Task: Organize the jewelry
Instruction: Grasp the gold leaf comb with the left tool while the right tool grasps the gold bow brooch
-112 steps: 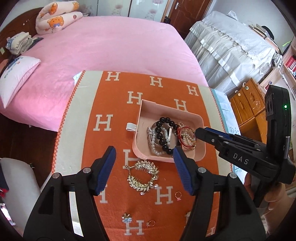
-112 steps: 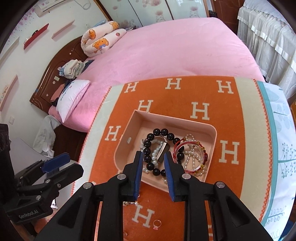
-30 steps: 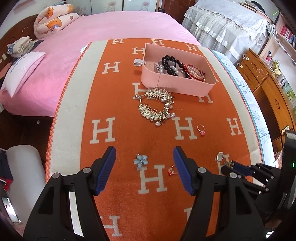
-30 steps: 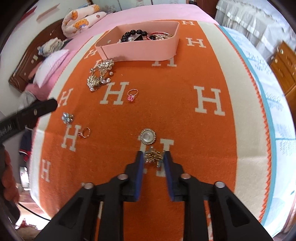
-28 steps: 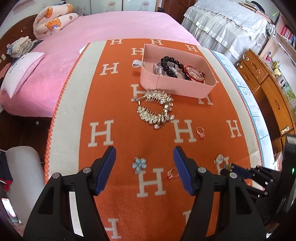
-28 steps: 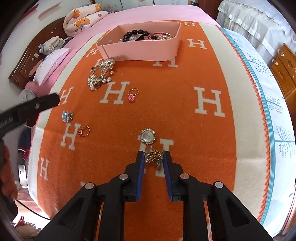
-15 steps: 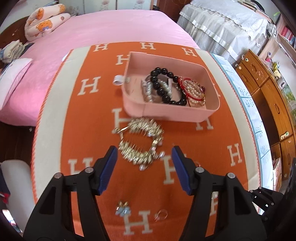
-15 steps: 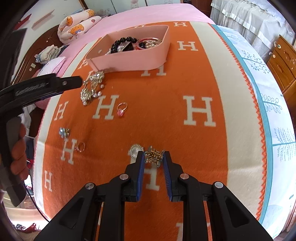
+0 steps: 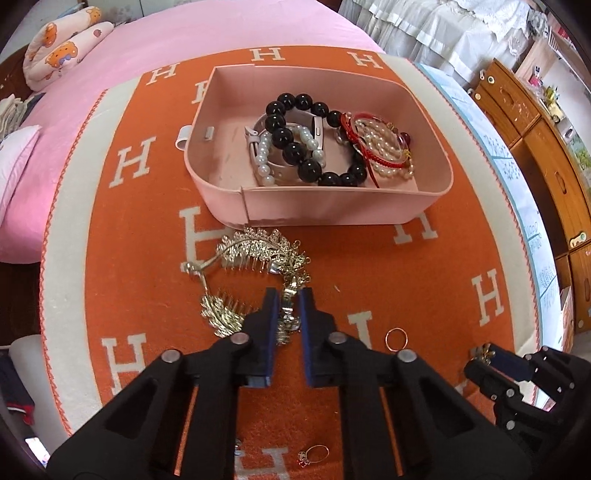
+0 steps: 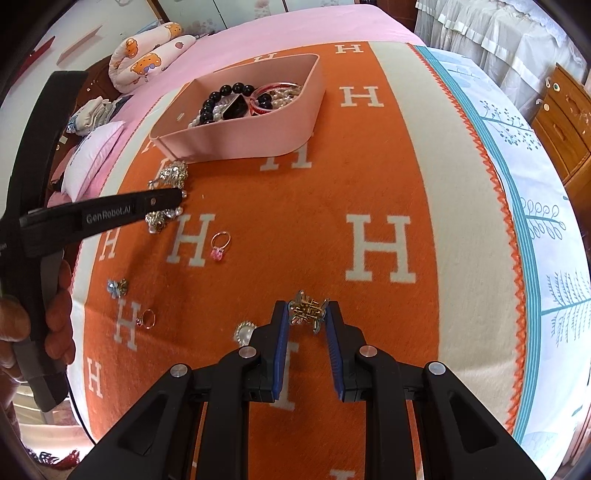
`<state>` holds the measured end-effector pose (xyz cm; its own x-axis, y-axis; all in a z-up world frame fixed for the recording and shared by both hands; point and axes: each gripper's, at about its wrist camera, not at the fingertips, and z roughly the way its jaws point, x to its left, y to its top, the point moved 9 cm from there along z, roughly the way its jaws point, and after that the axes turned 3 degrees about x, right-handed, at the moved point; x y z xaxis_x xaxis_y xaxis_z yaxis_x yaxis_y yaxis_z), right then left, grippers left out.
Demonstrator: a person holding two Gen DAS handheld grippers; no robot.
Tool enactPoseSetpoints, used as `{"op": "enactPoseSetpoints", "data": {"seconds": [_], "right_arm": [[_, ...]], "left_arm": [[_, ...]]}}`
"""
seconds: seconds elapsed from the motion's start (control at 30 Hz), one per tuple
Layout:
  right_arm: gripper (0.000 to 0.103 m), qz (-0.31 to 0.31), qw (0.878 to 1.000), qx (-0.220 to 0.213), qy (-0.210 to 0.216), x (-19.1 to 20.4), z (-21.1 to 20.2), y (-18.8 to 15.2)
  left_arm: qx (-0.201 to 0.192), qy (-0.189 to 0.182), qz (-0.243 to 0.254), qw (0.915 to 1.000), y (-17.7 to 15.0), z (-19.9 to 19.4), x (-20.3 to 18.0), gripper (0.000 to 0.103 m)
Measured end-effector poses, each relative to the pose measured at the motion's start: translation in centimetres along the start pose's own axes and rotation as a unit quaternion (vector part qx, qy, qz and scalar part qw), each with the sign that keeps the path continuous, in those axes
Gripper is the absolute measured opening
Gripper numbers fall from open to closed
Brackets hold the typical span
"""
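A pink tray (image 9: 332,212) holds a black bead bracelet (image 9: 295,147), pearls and a red bracelet (image 9: 365,147); the tray also shows in the right wrist view (image 10: 240,136). My left gripper (image 9: 288,295) is shut on the gold hair comb set (image 9: 258,254) lying in front of the tray. My right gripper (image 10: 307,308) is shut on a small gold clip (image 10: 308,312) above the orange blanket (image 10: 295,221). The right gripper also shows in the left wrist view (image 9: 491,354).
Loose on the blanket: a pink-stone ring (image 10: 219,245), a blue flower piece (image 10: 117,287), a red-stone ring (image 10: 146,318), a round pearl brooch (image 10: 244,332). A pink bed (image 9: 184,33) lies behind, wooden drawers (image 9: 535,122) to the right.
My left gripper has moved forward and down to the gold hair combs and closed on them. My right gripper has lifted a little with the gold clip still in it.
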<state>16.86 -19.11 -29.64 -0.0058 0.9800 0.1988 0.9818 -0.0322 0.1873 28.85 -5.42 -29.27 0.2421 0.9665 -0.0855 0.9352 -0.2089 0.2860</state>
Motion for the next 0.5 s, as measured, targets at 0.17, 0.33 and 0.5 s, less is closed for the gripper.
{"op": "enactPoseSetpoints", "data": {"seconds": [0.17,0.33,0.5], "right_arm": [[0.020,0.000,1.000,-0.002,0.003,0.0,0.0,0.8],[0.020,-0.004,1.000,-0.011,0.007,0.4,-0.7,1.6],[0.020,-0.005,1.000,-0.023,0.018,1.0,-2.0,2.9]], "left_arm": [[-0.007,-0.003,-0.001,1.0000,-0.1,-0.5,-0.3,0.006],[-0.018,-0.018,-0.016,0.9996,-0.7,-3.1,-0.4,0.006],[-0.037,-0.029,-0.034,0.9983,-0.5,-6.8,0.3,0.006]]}}
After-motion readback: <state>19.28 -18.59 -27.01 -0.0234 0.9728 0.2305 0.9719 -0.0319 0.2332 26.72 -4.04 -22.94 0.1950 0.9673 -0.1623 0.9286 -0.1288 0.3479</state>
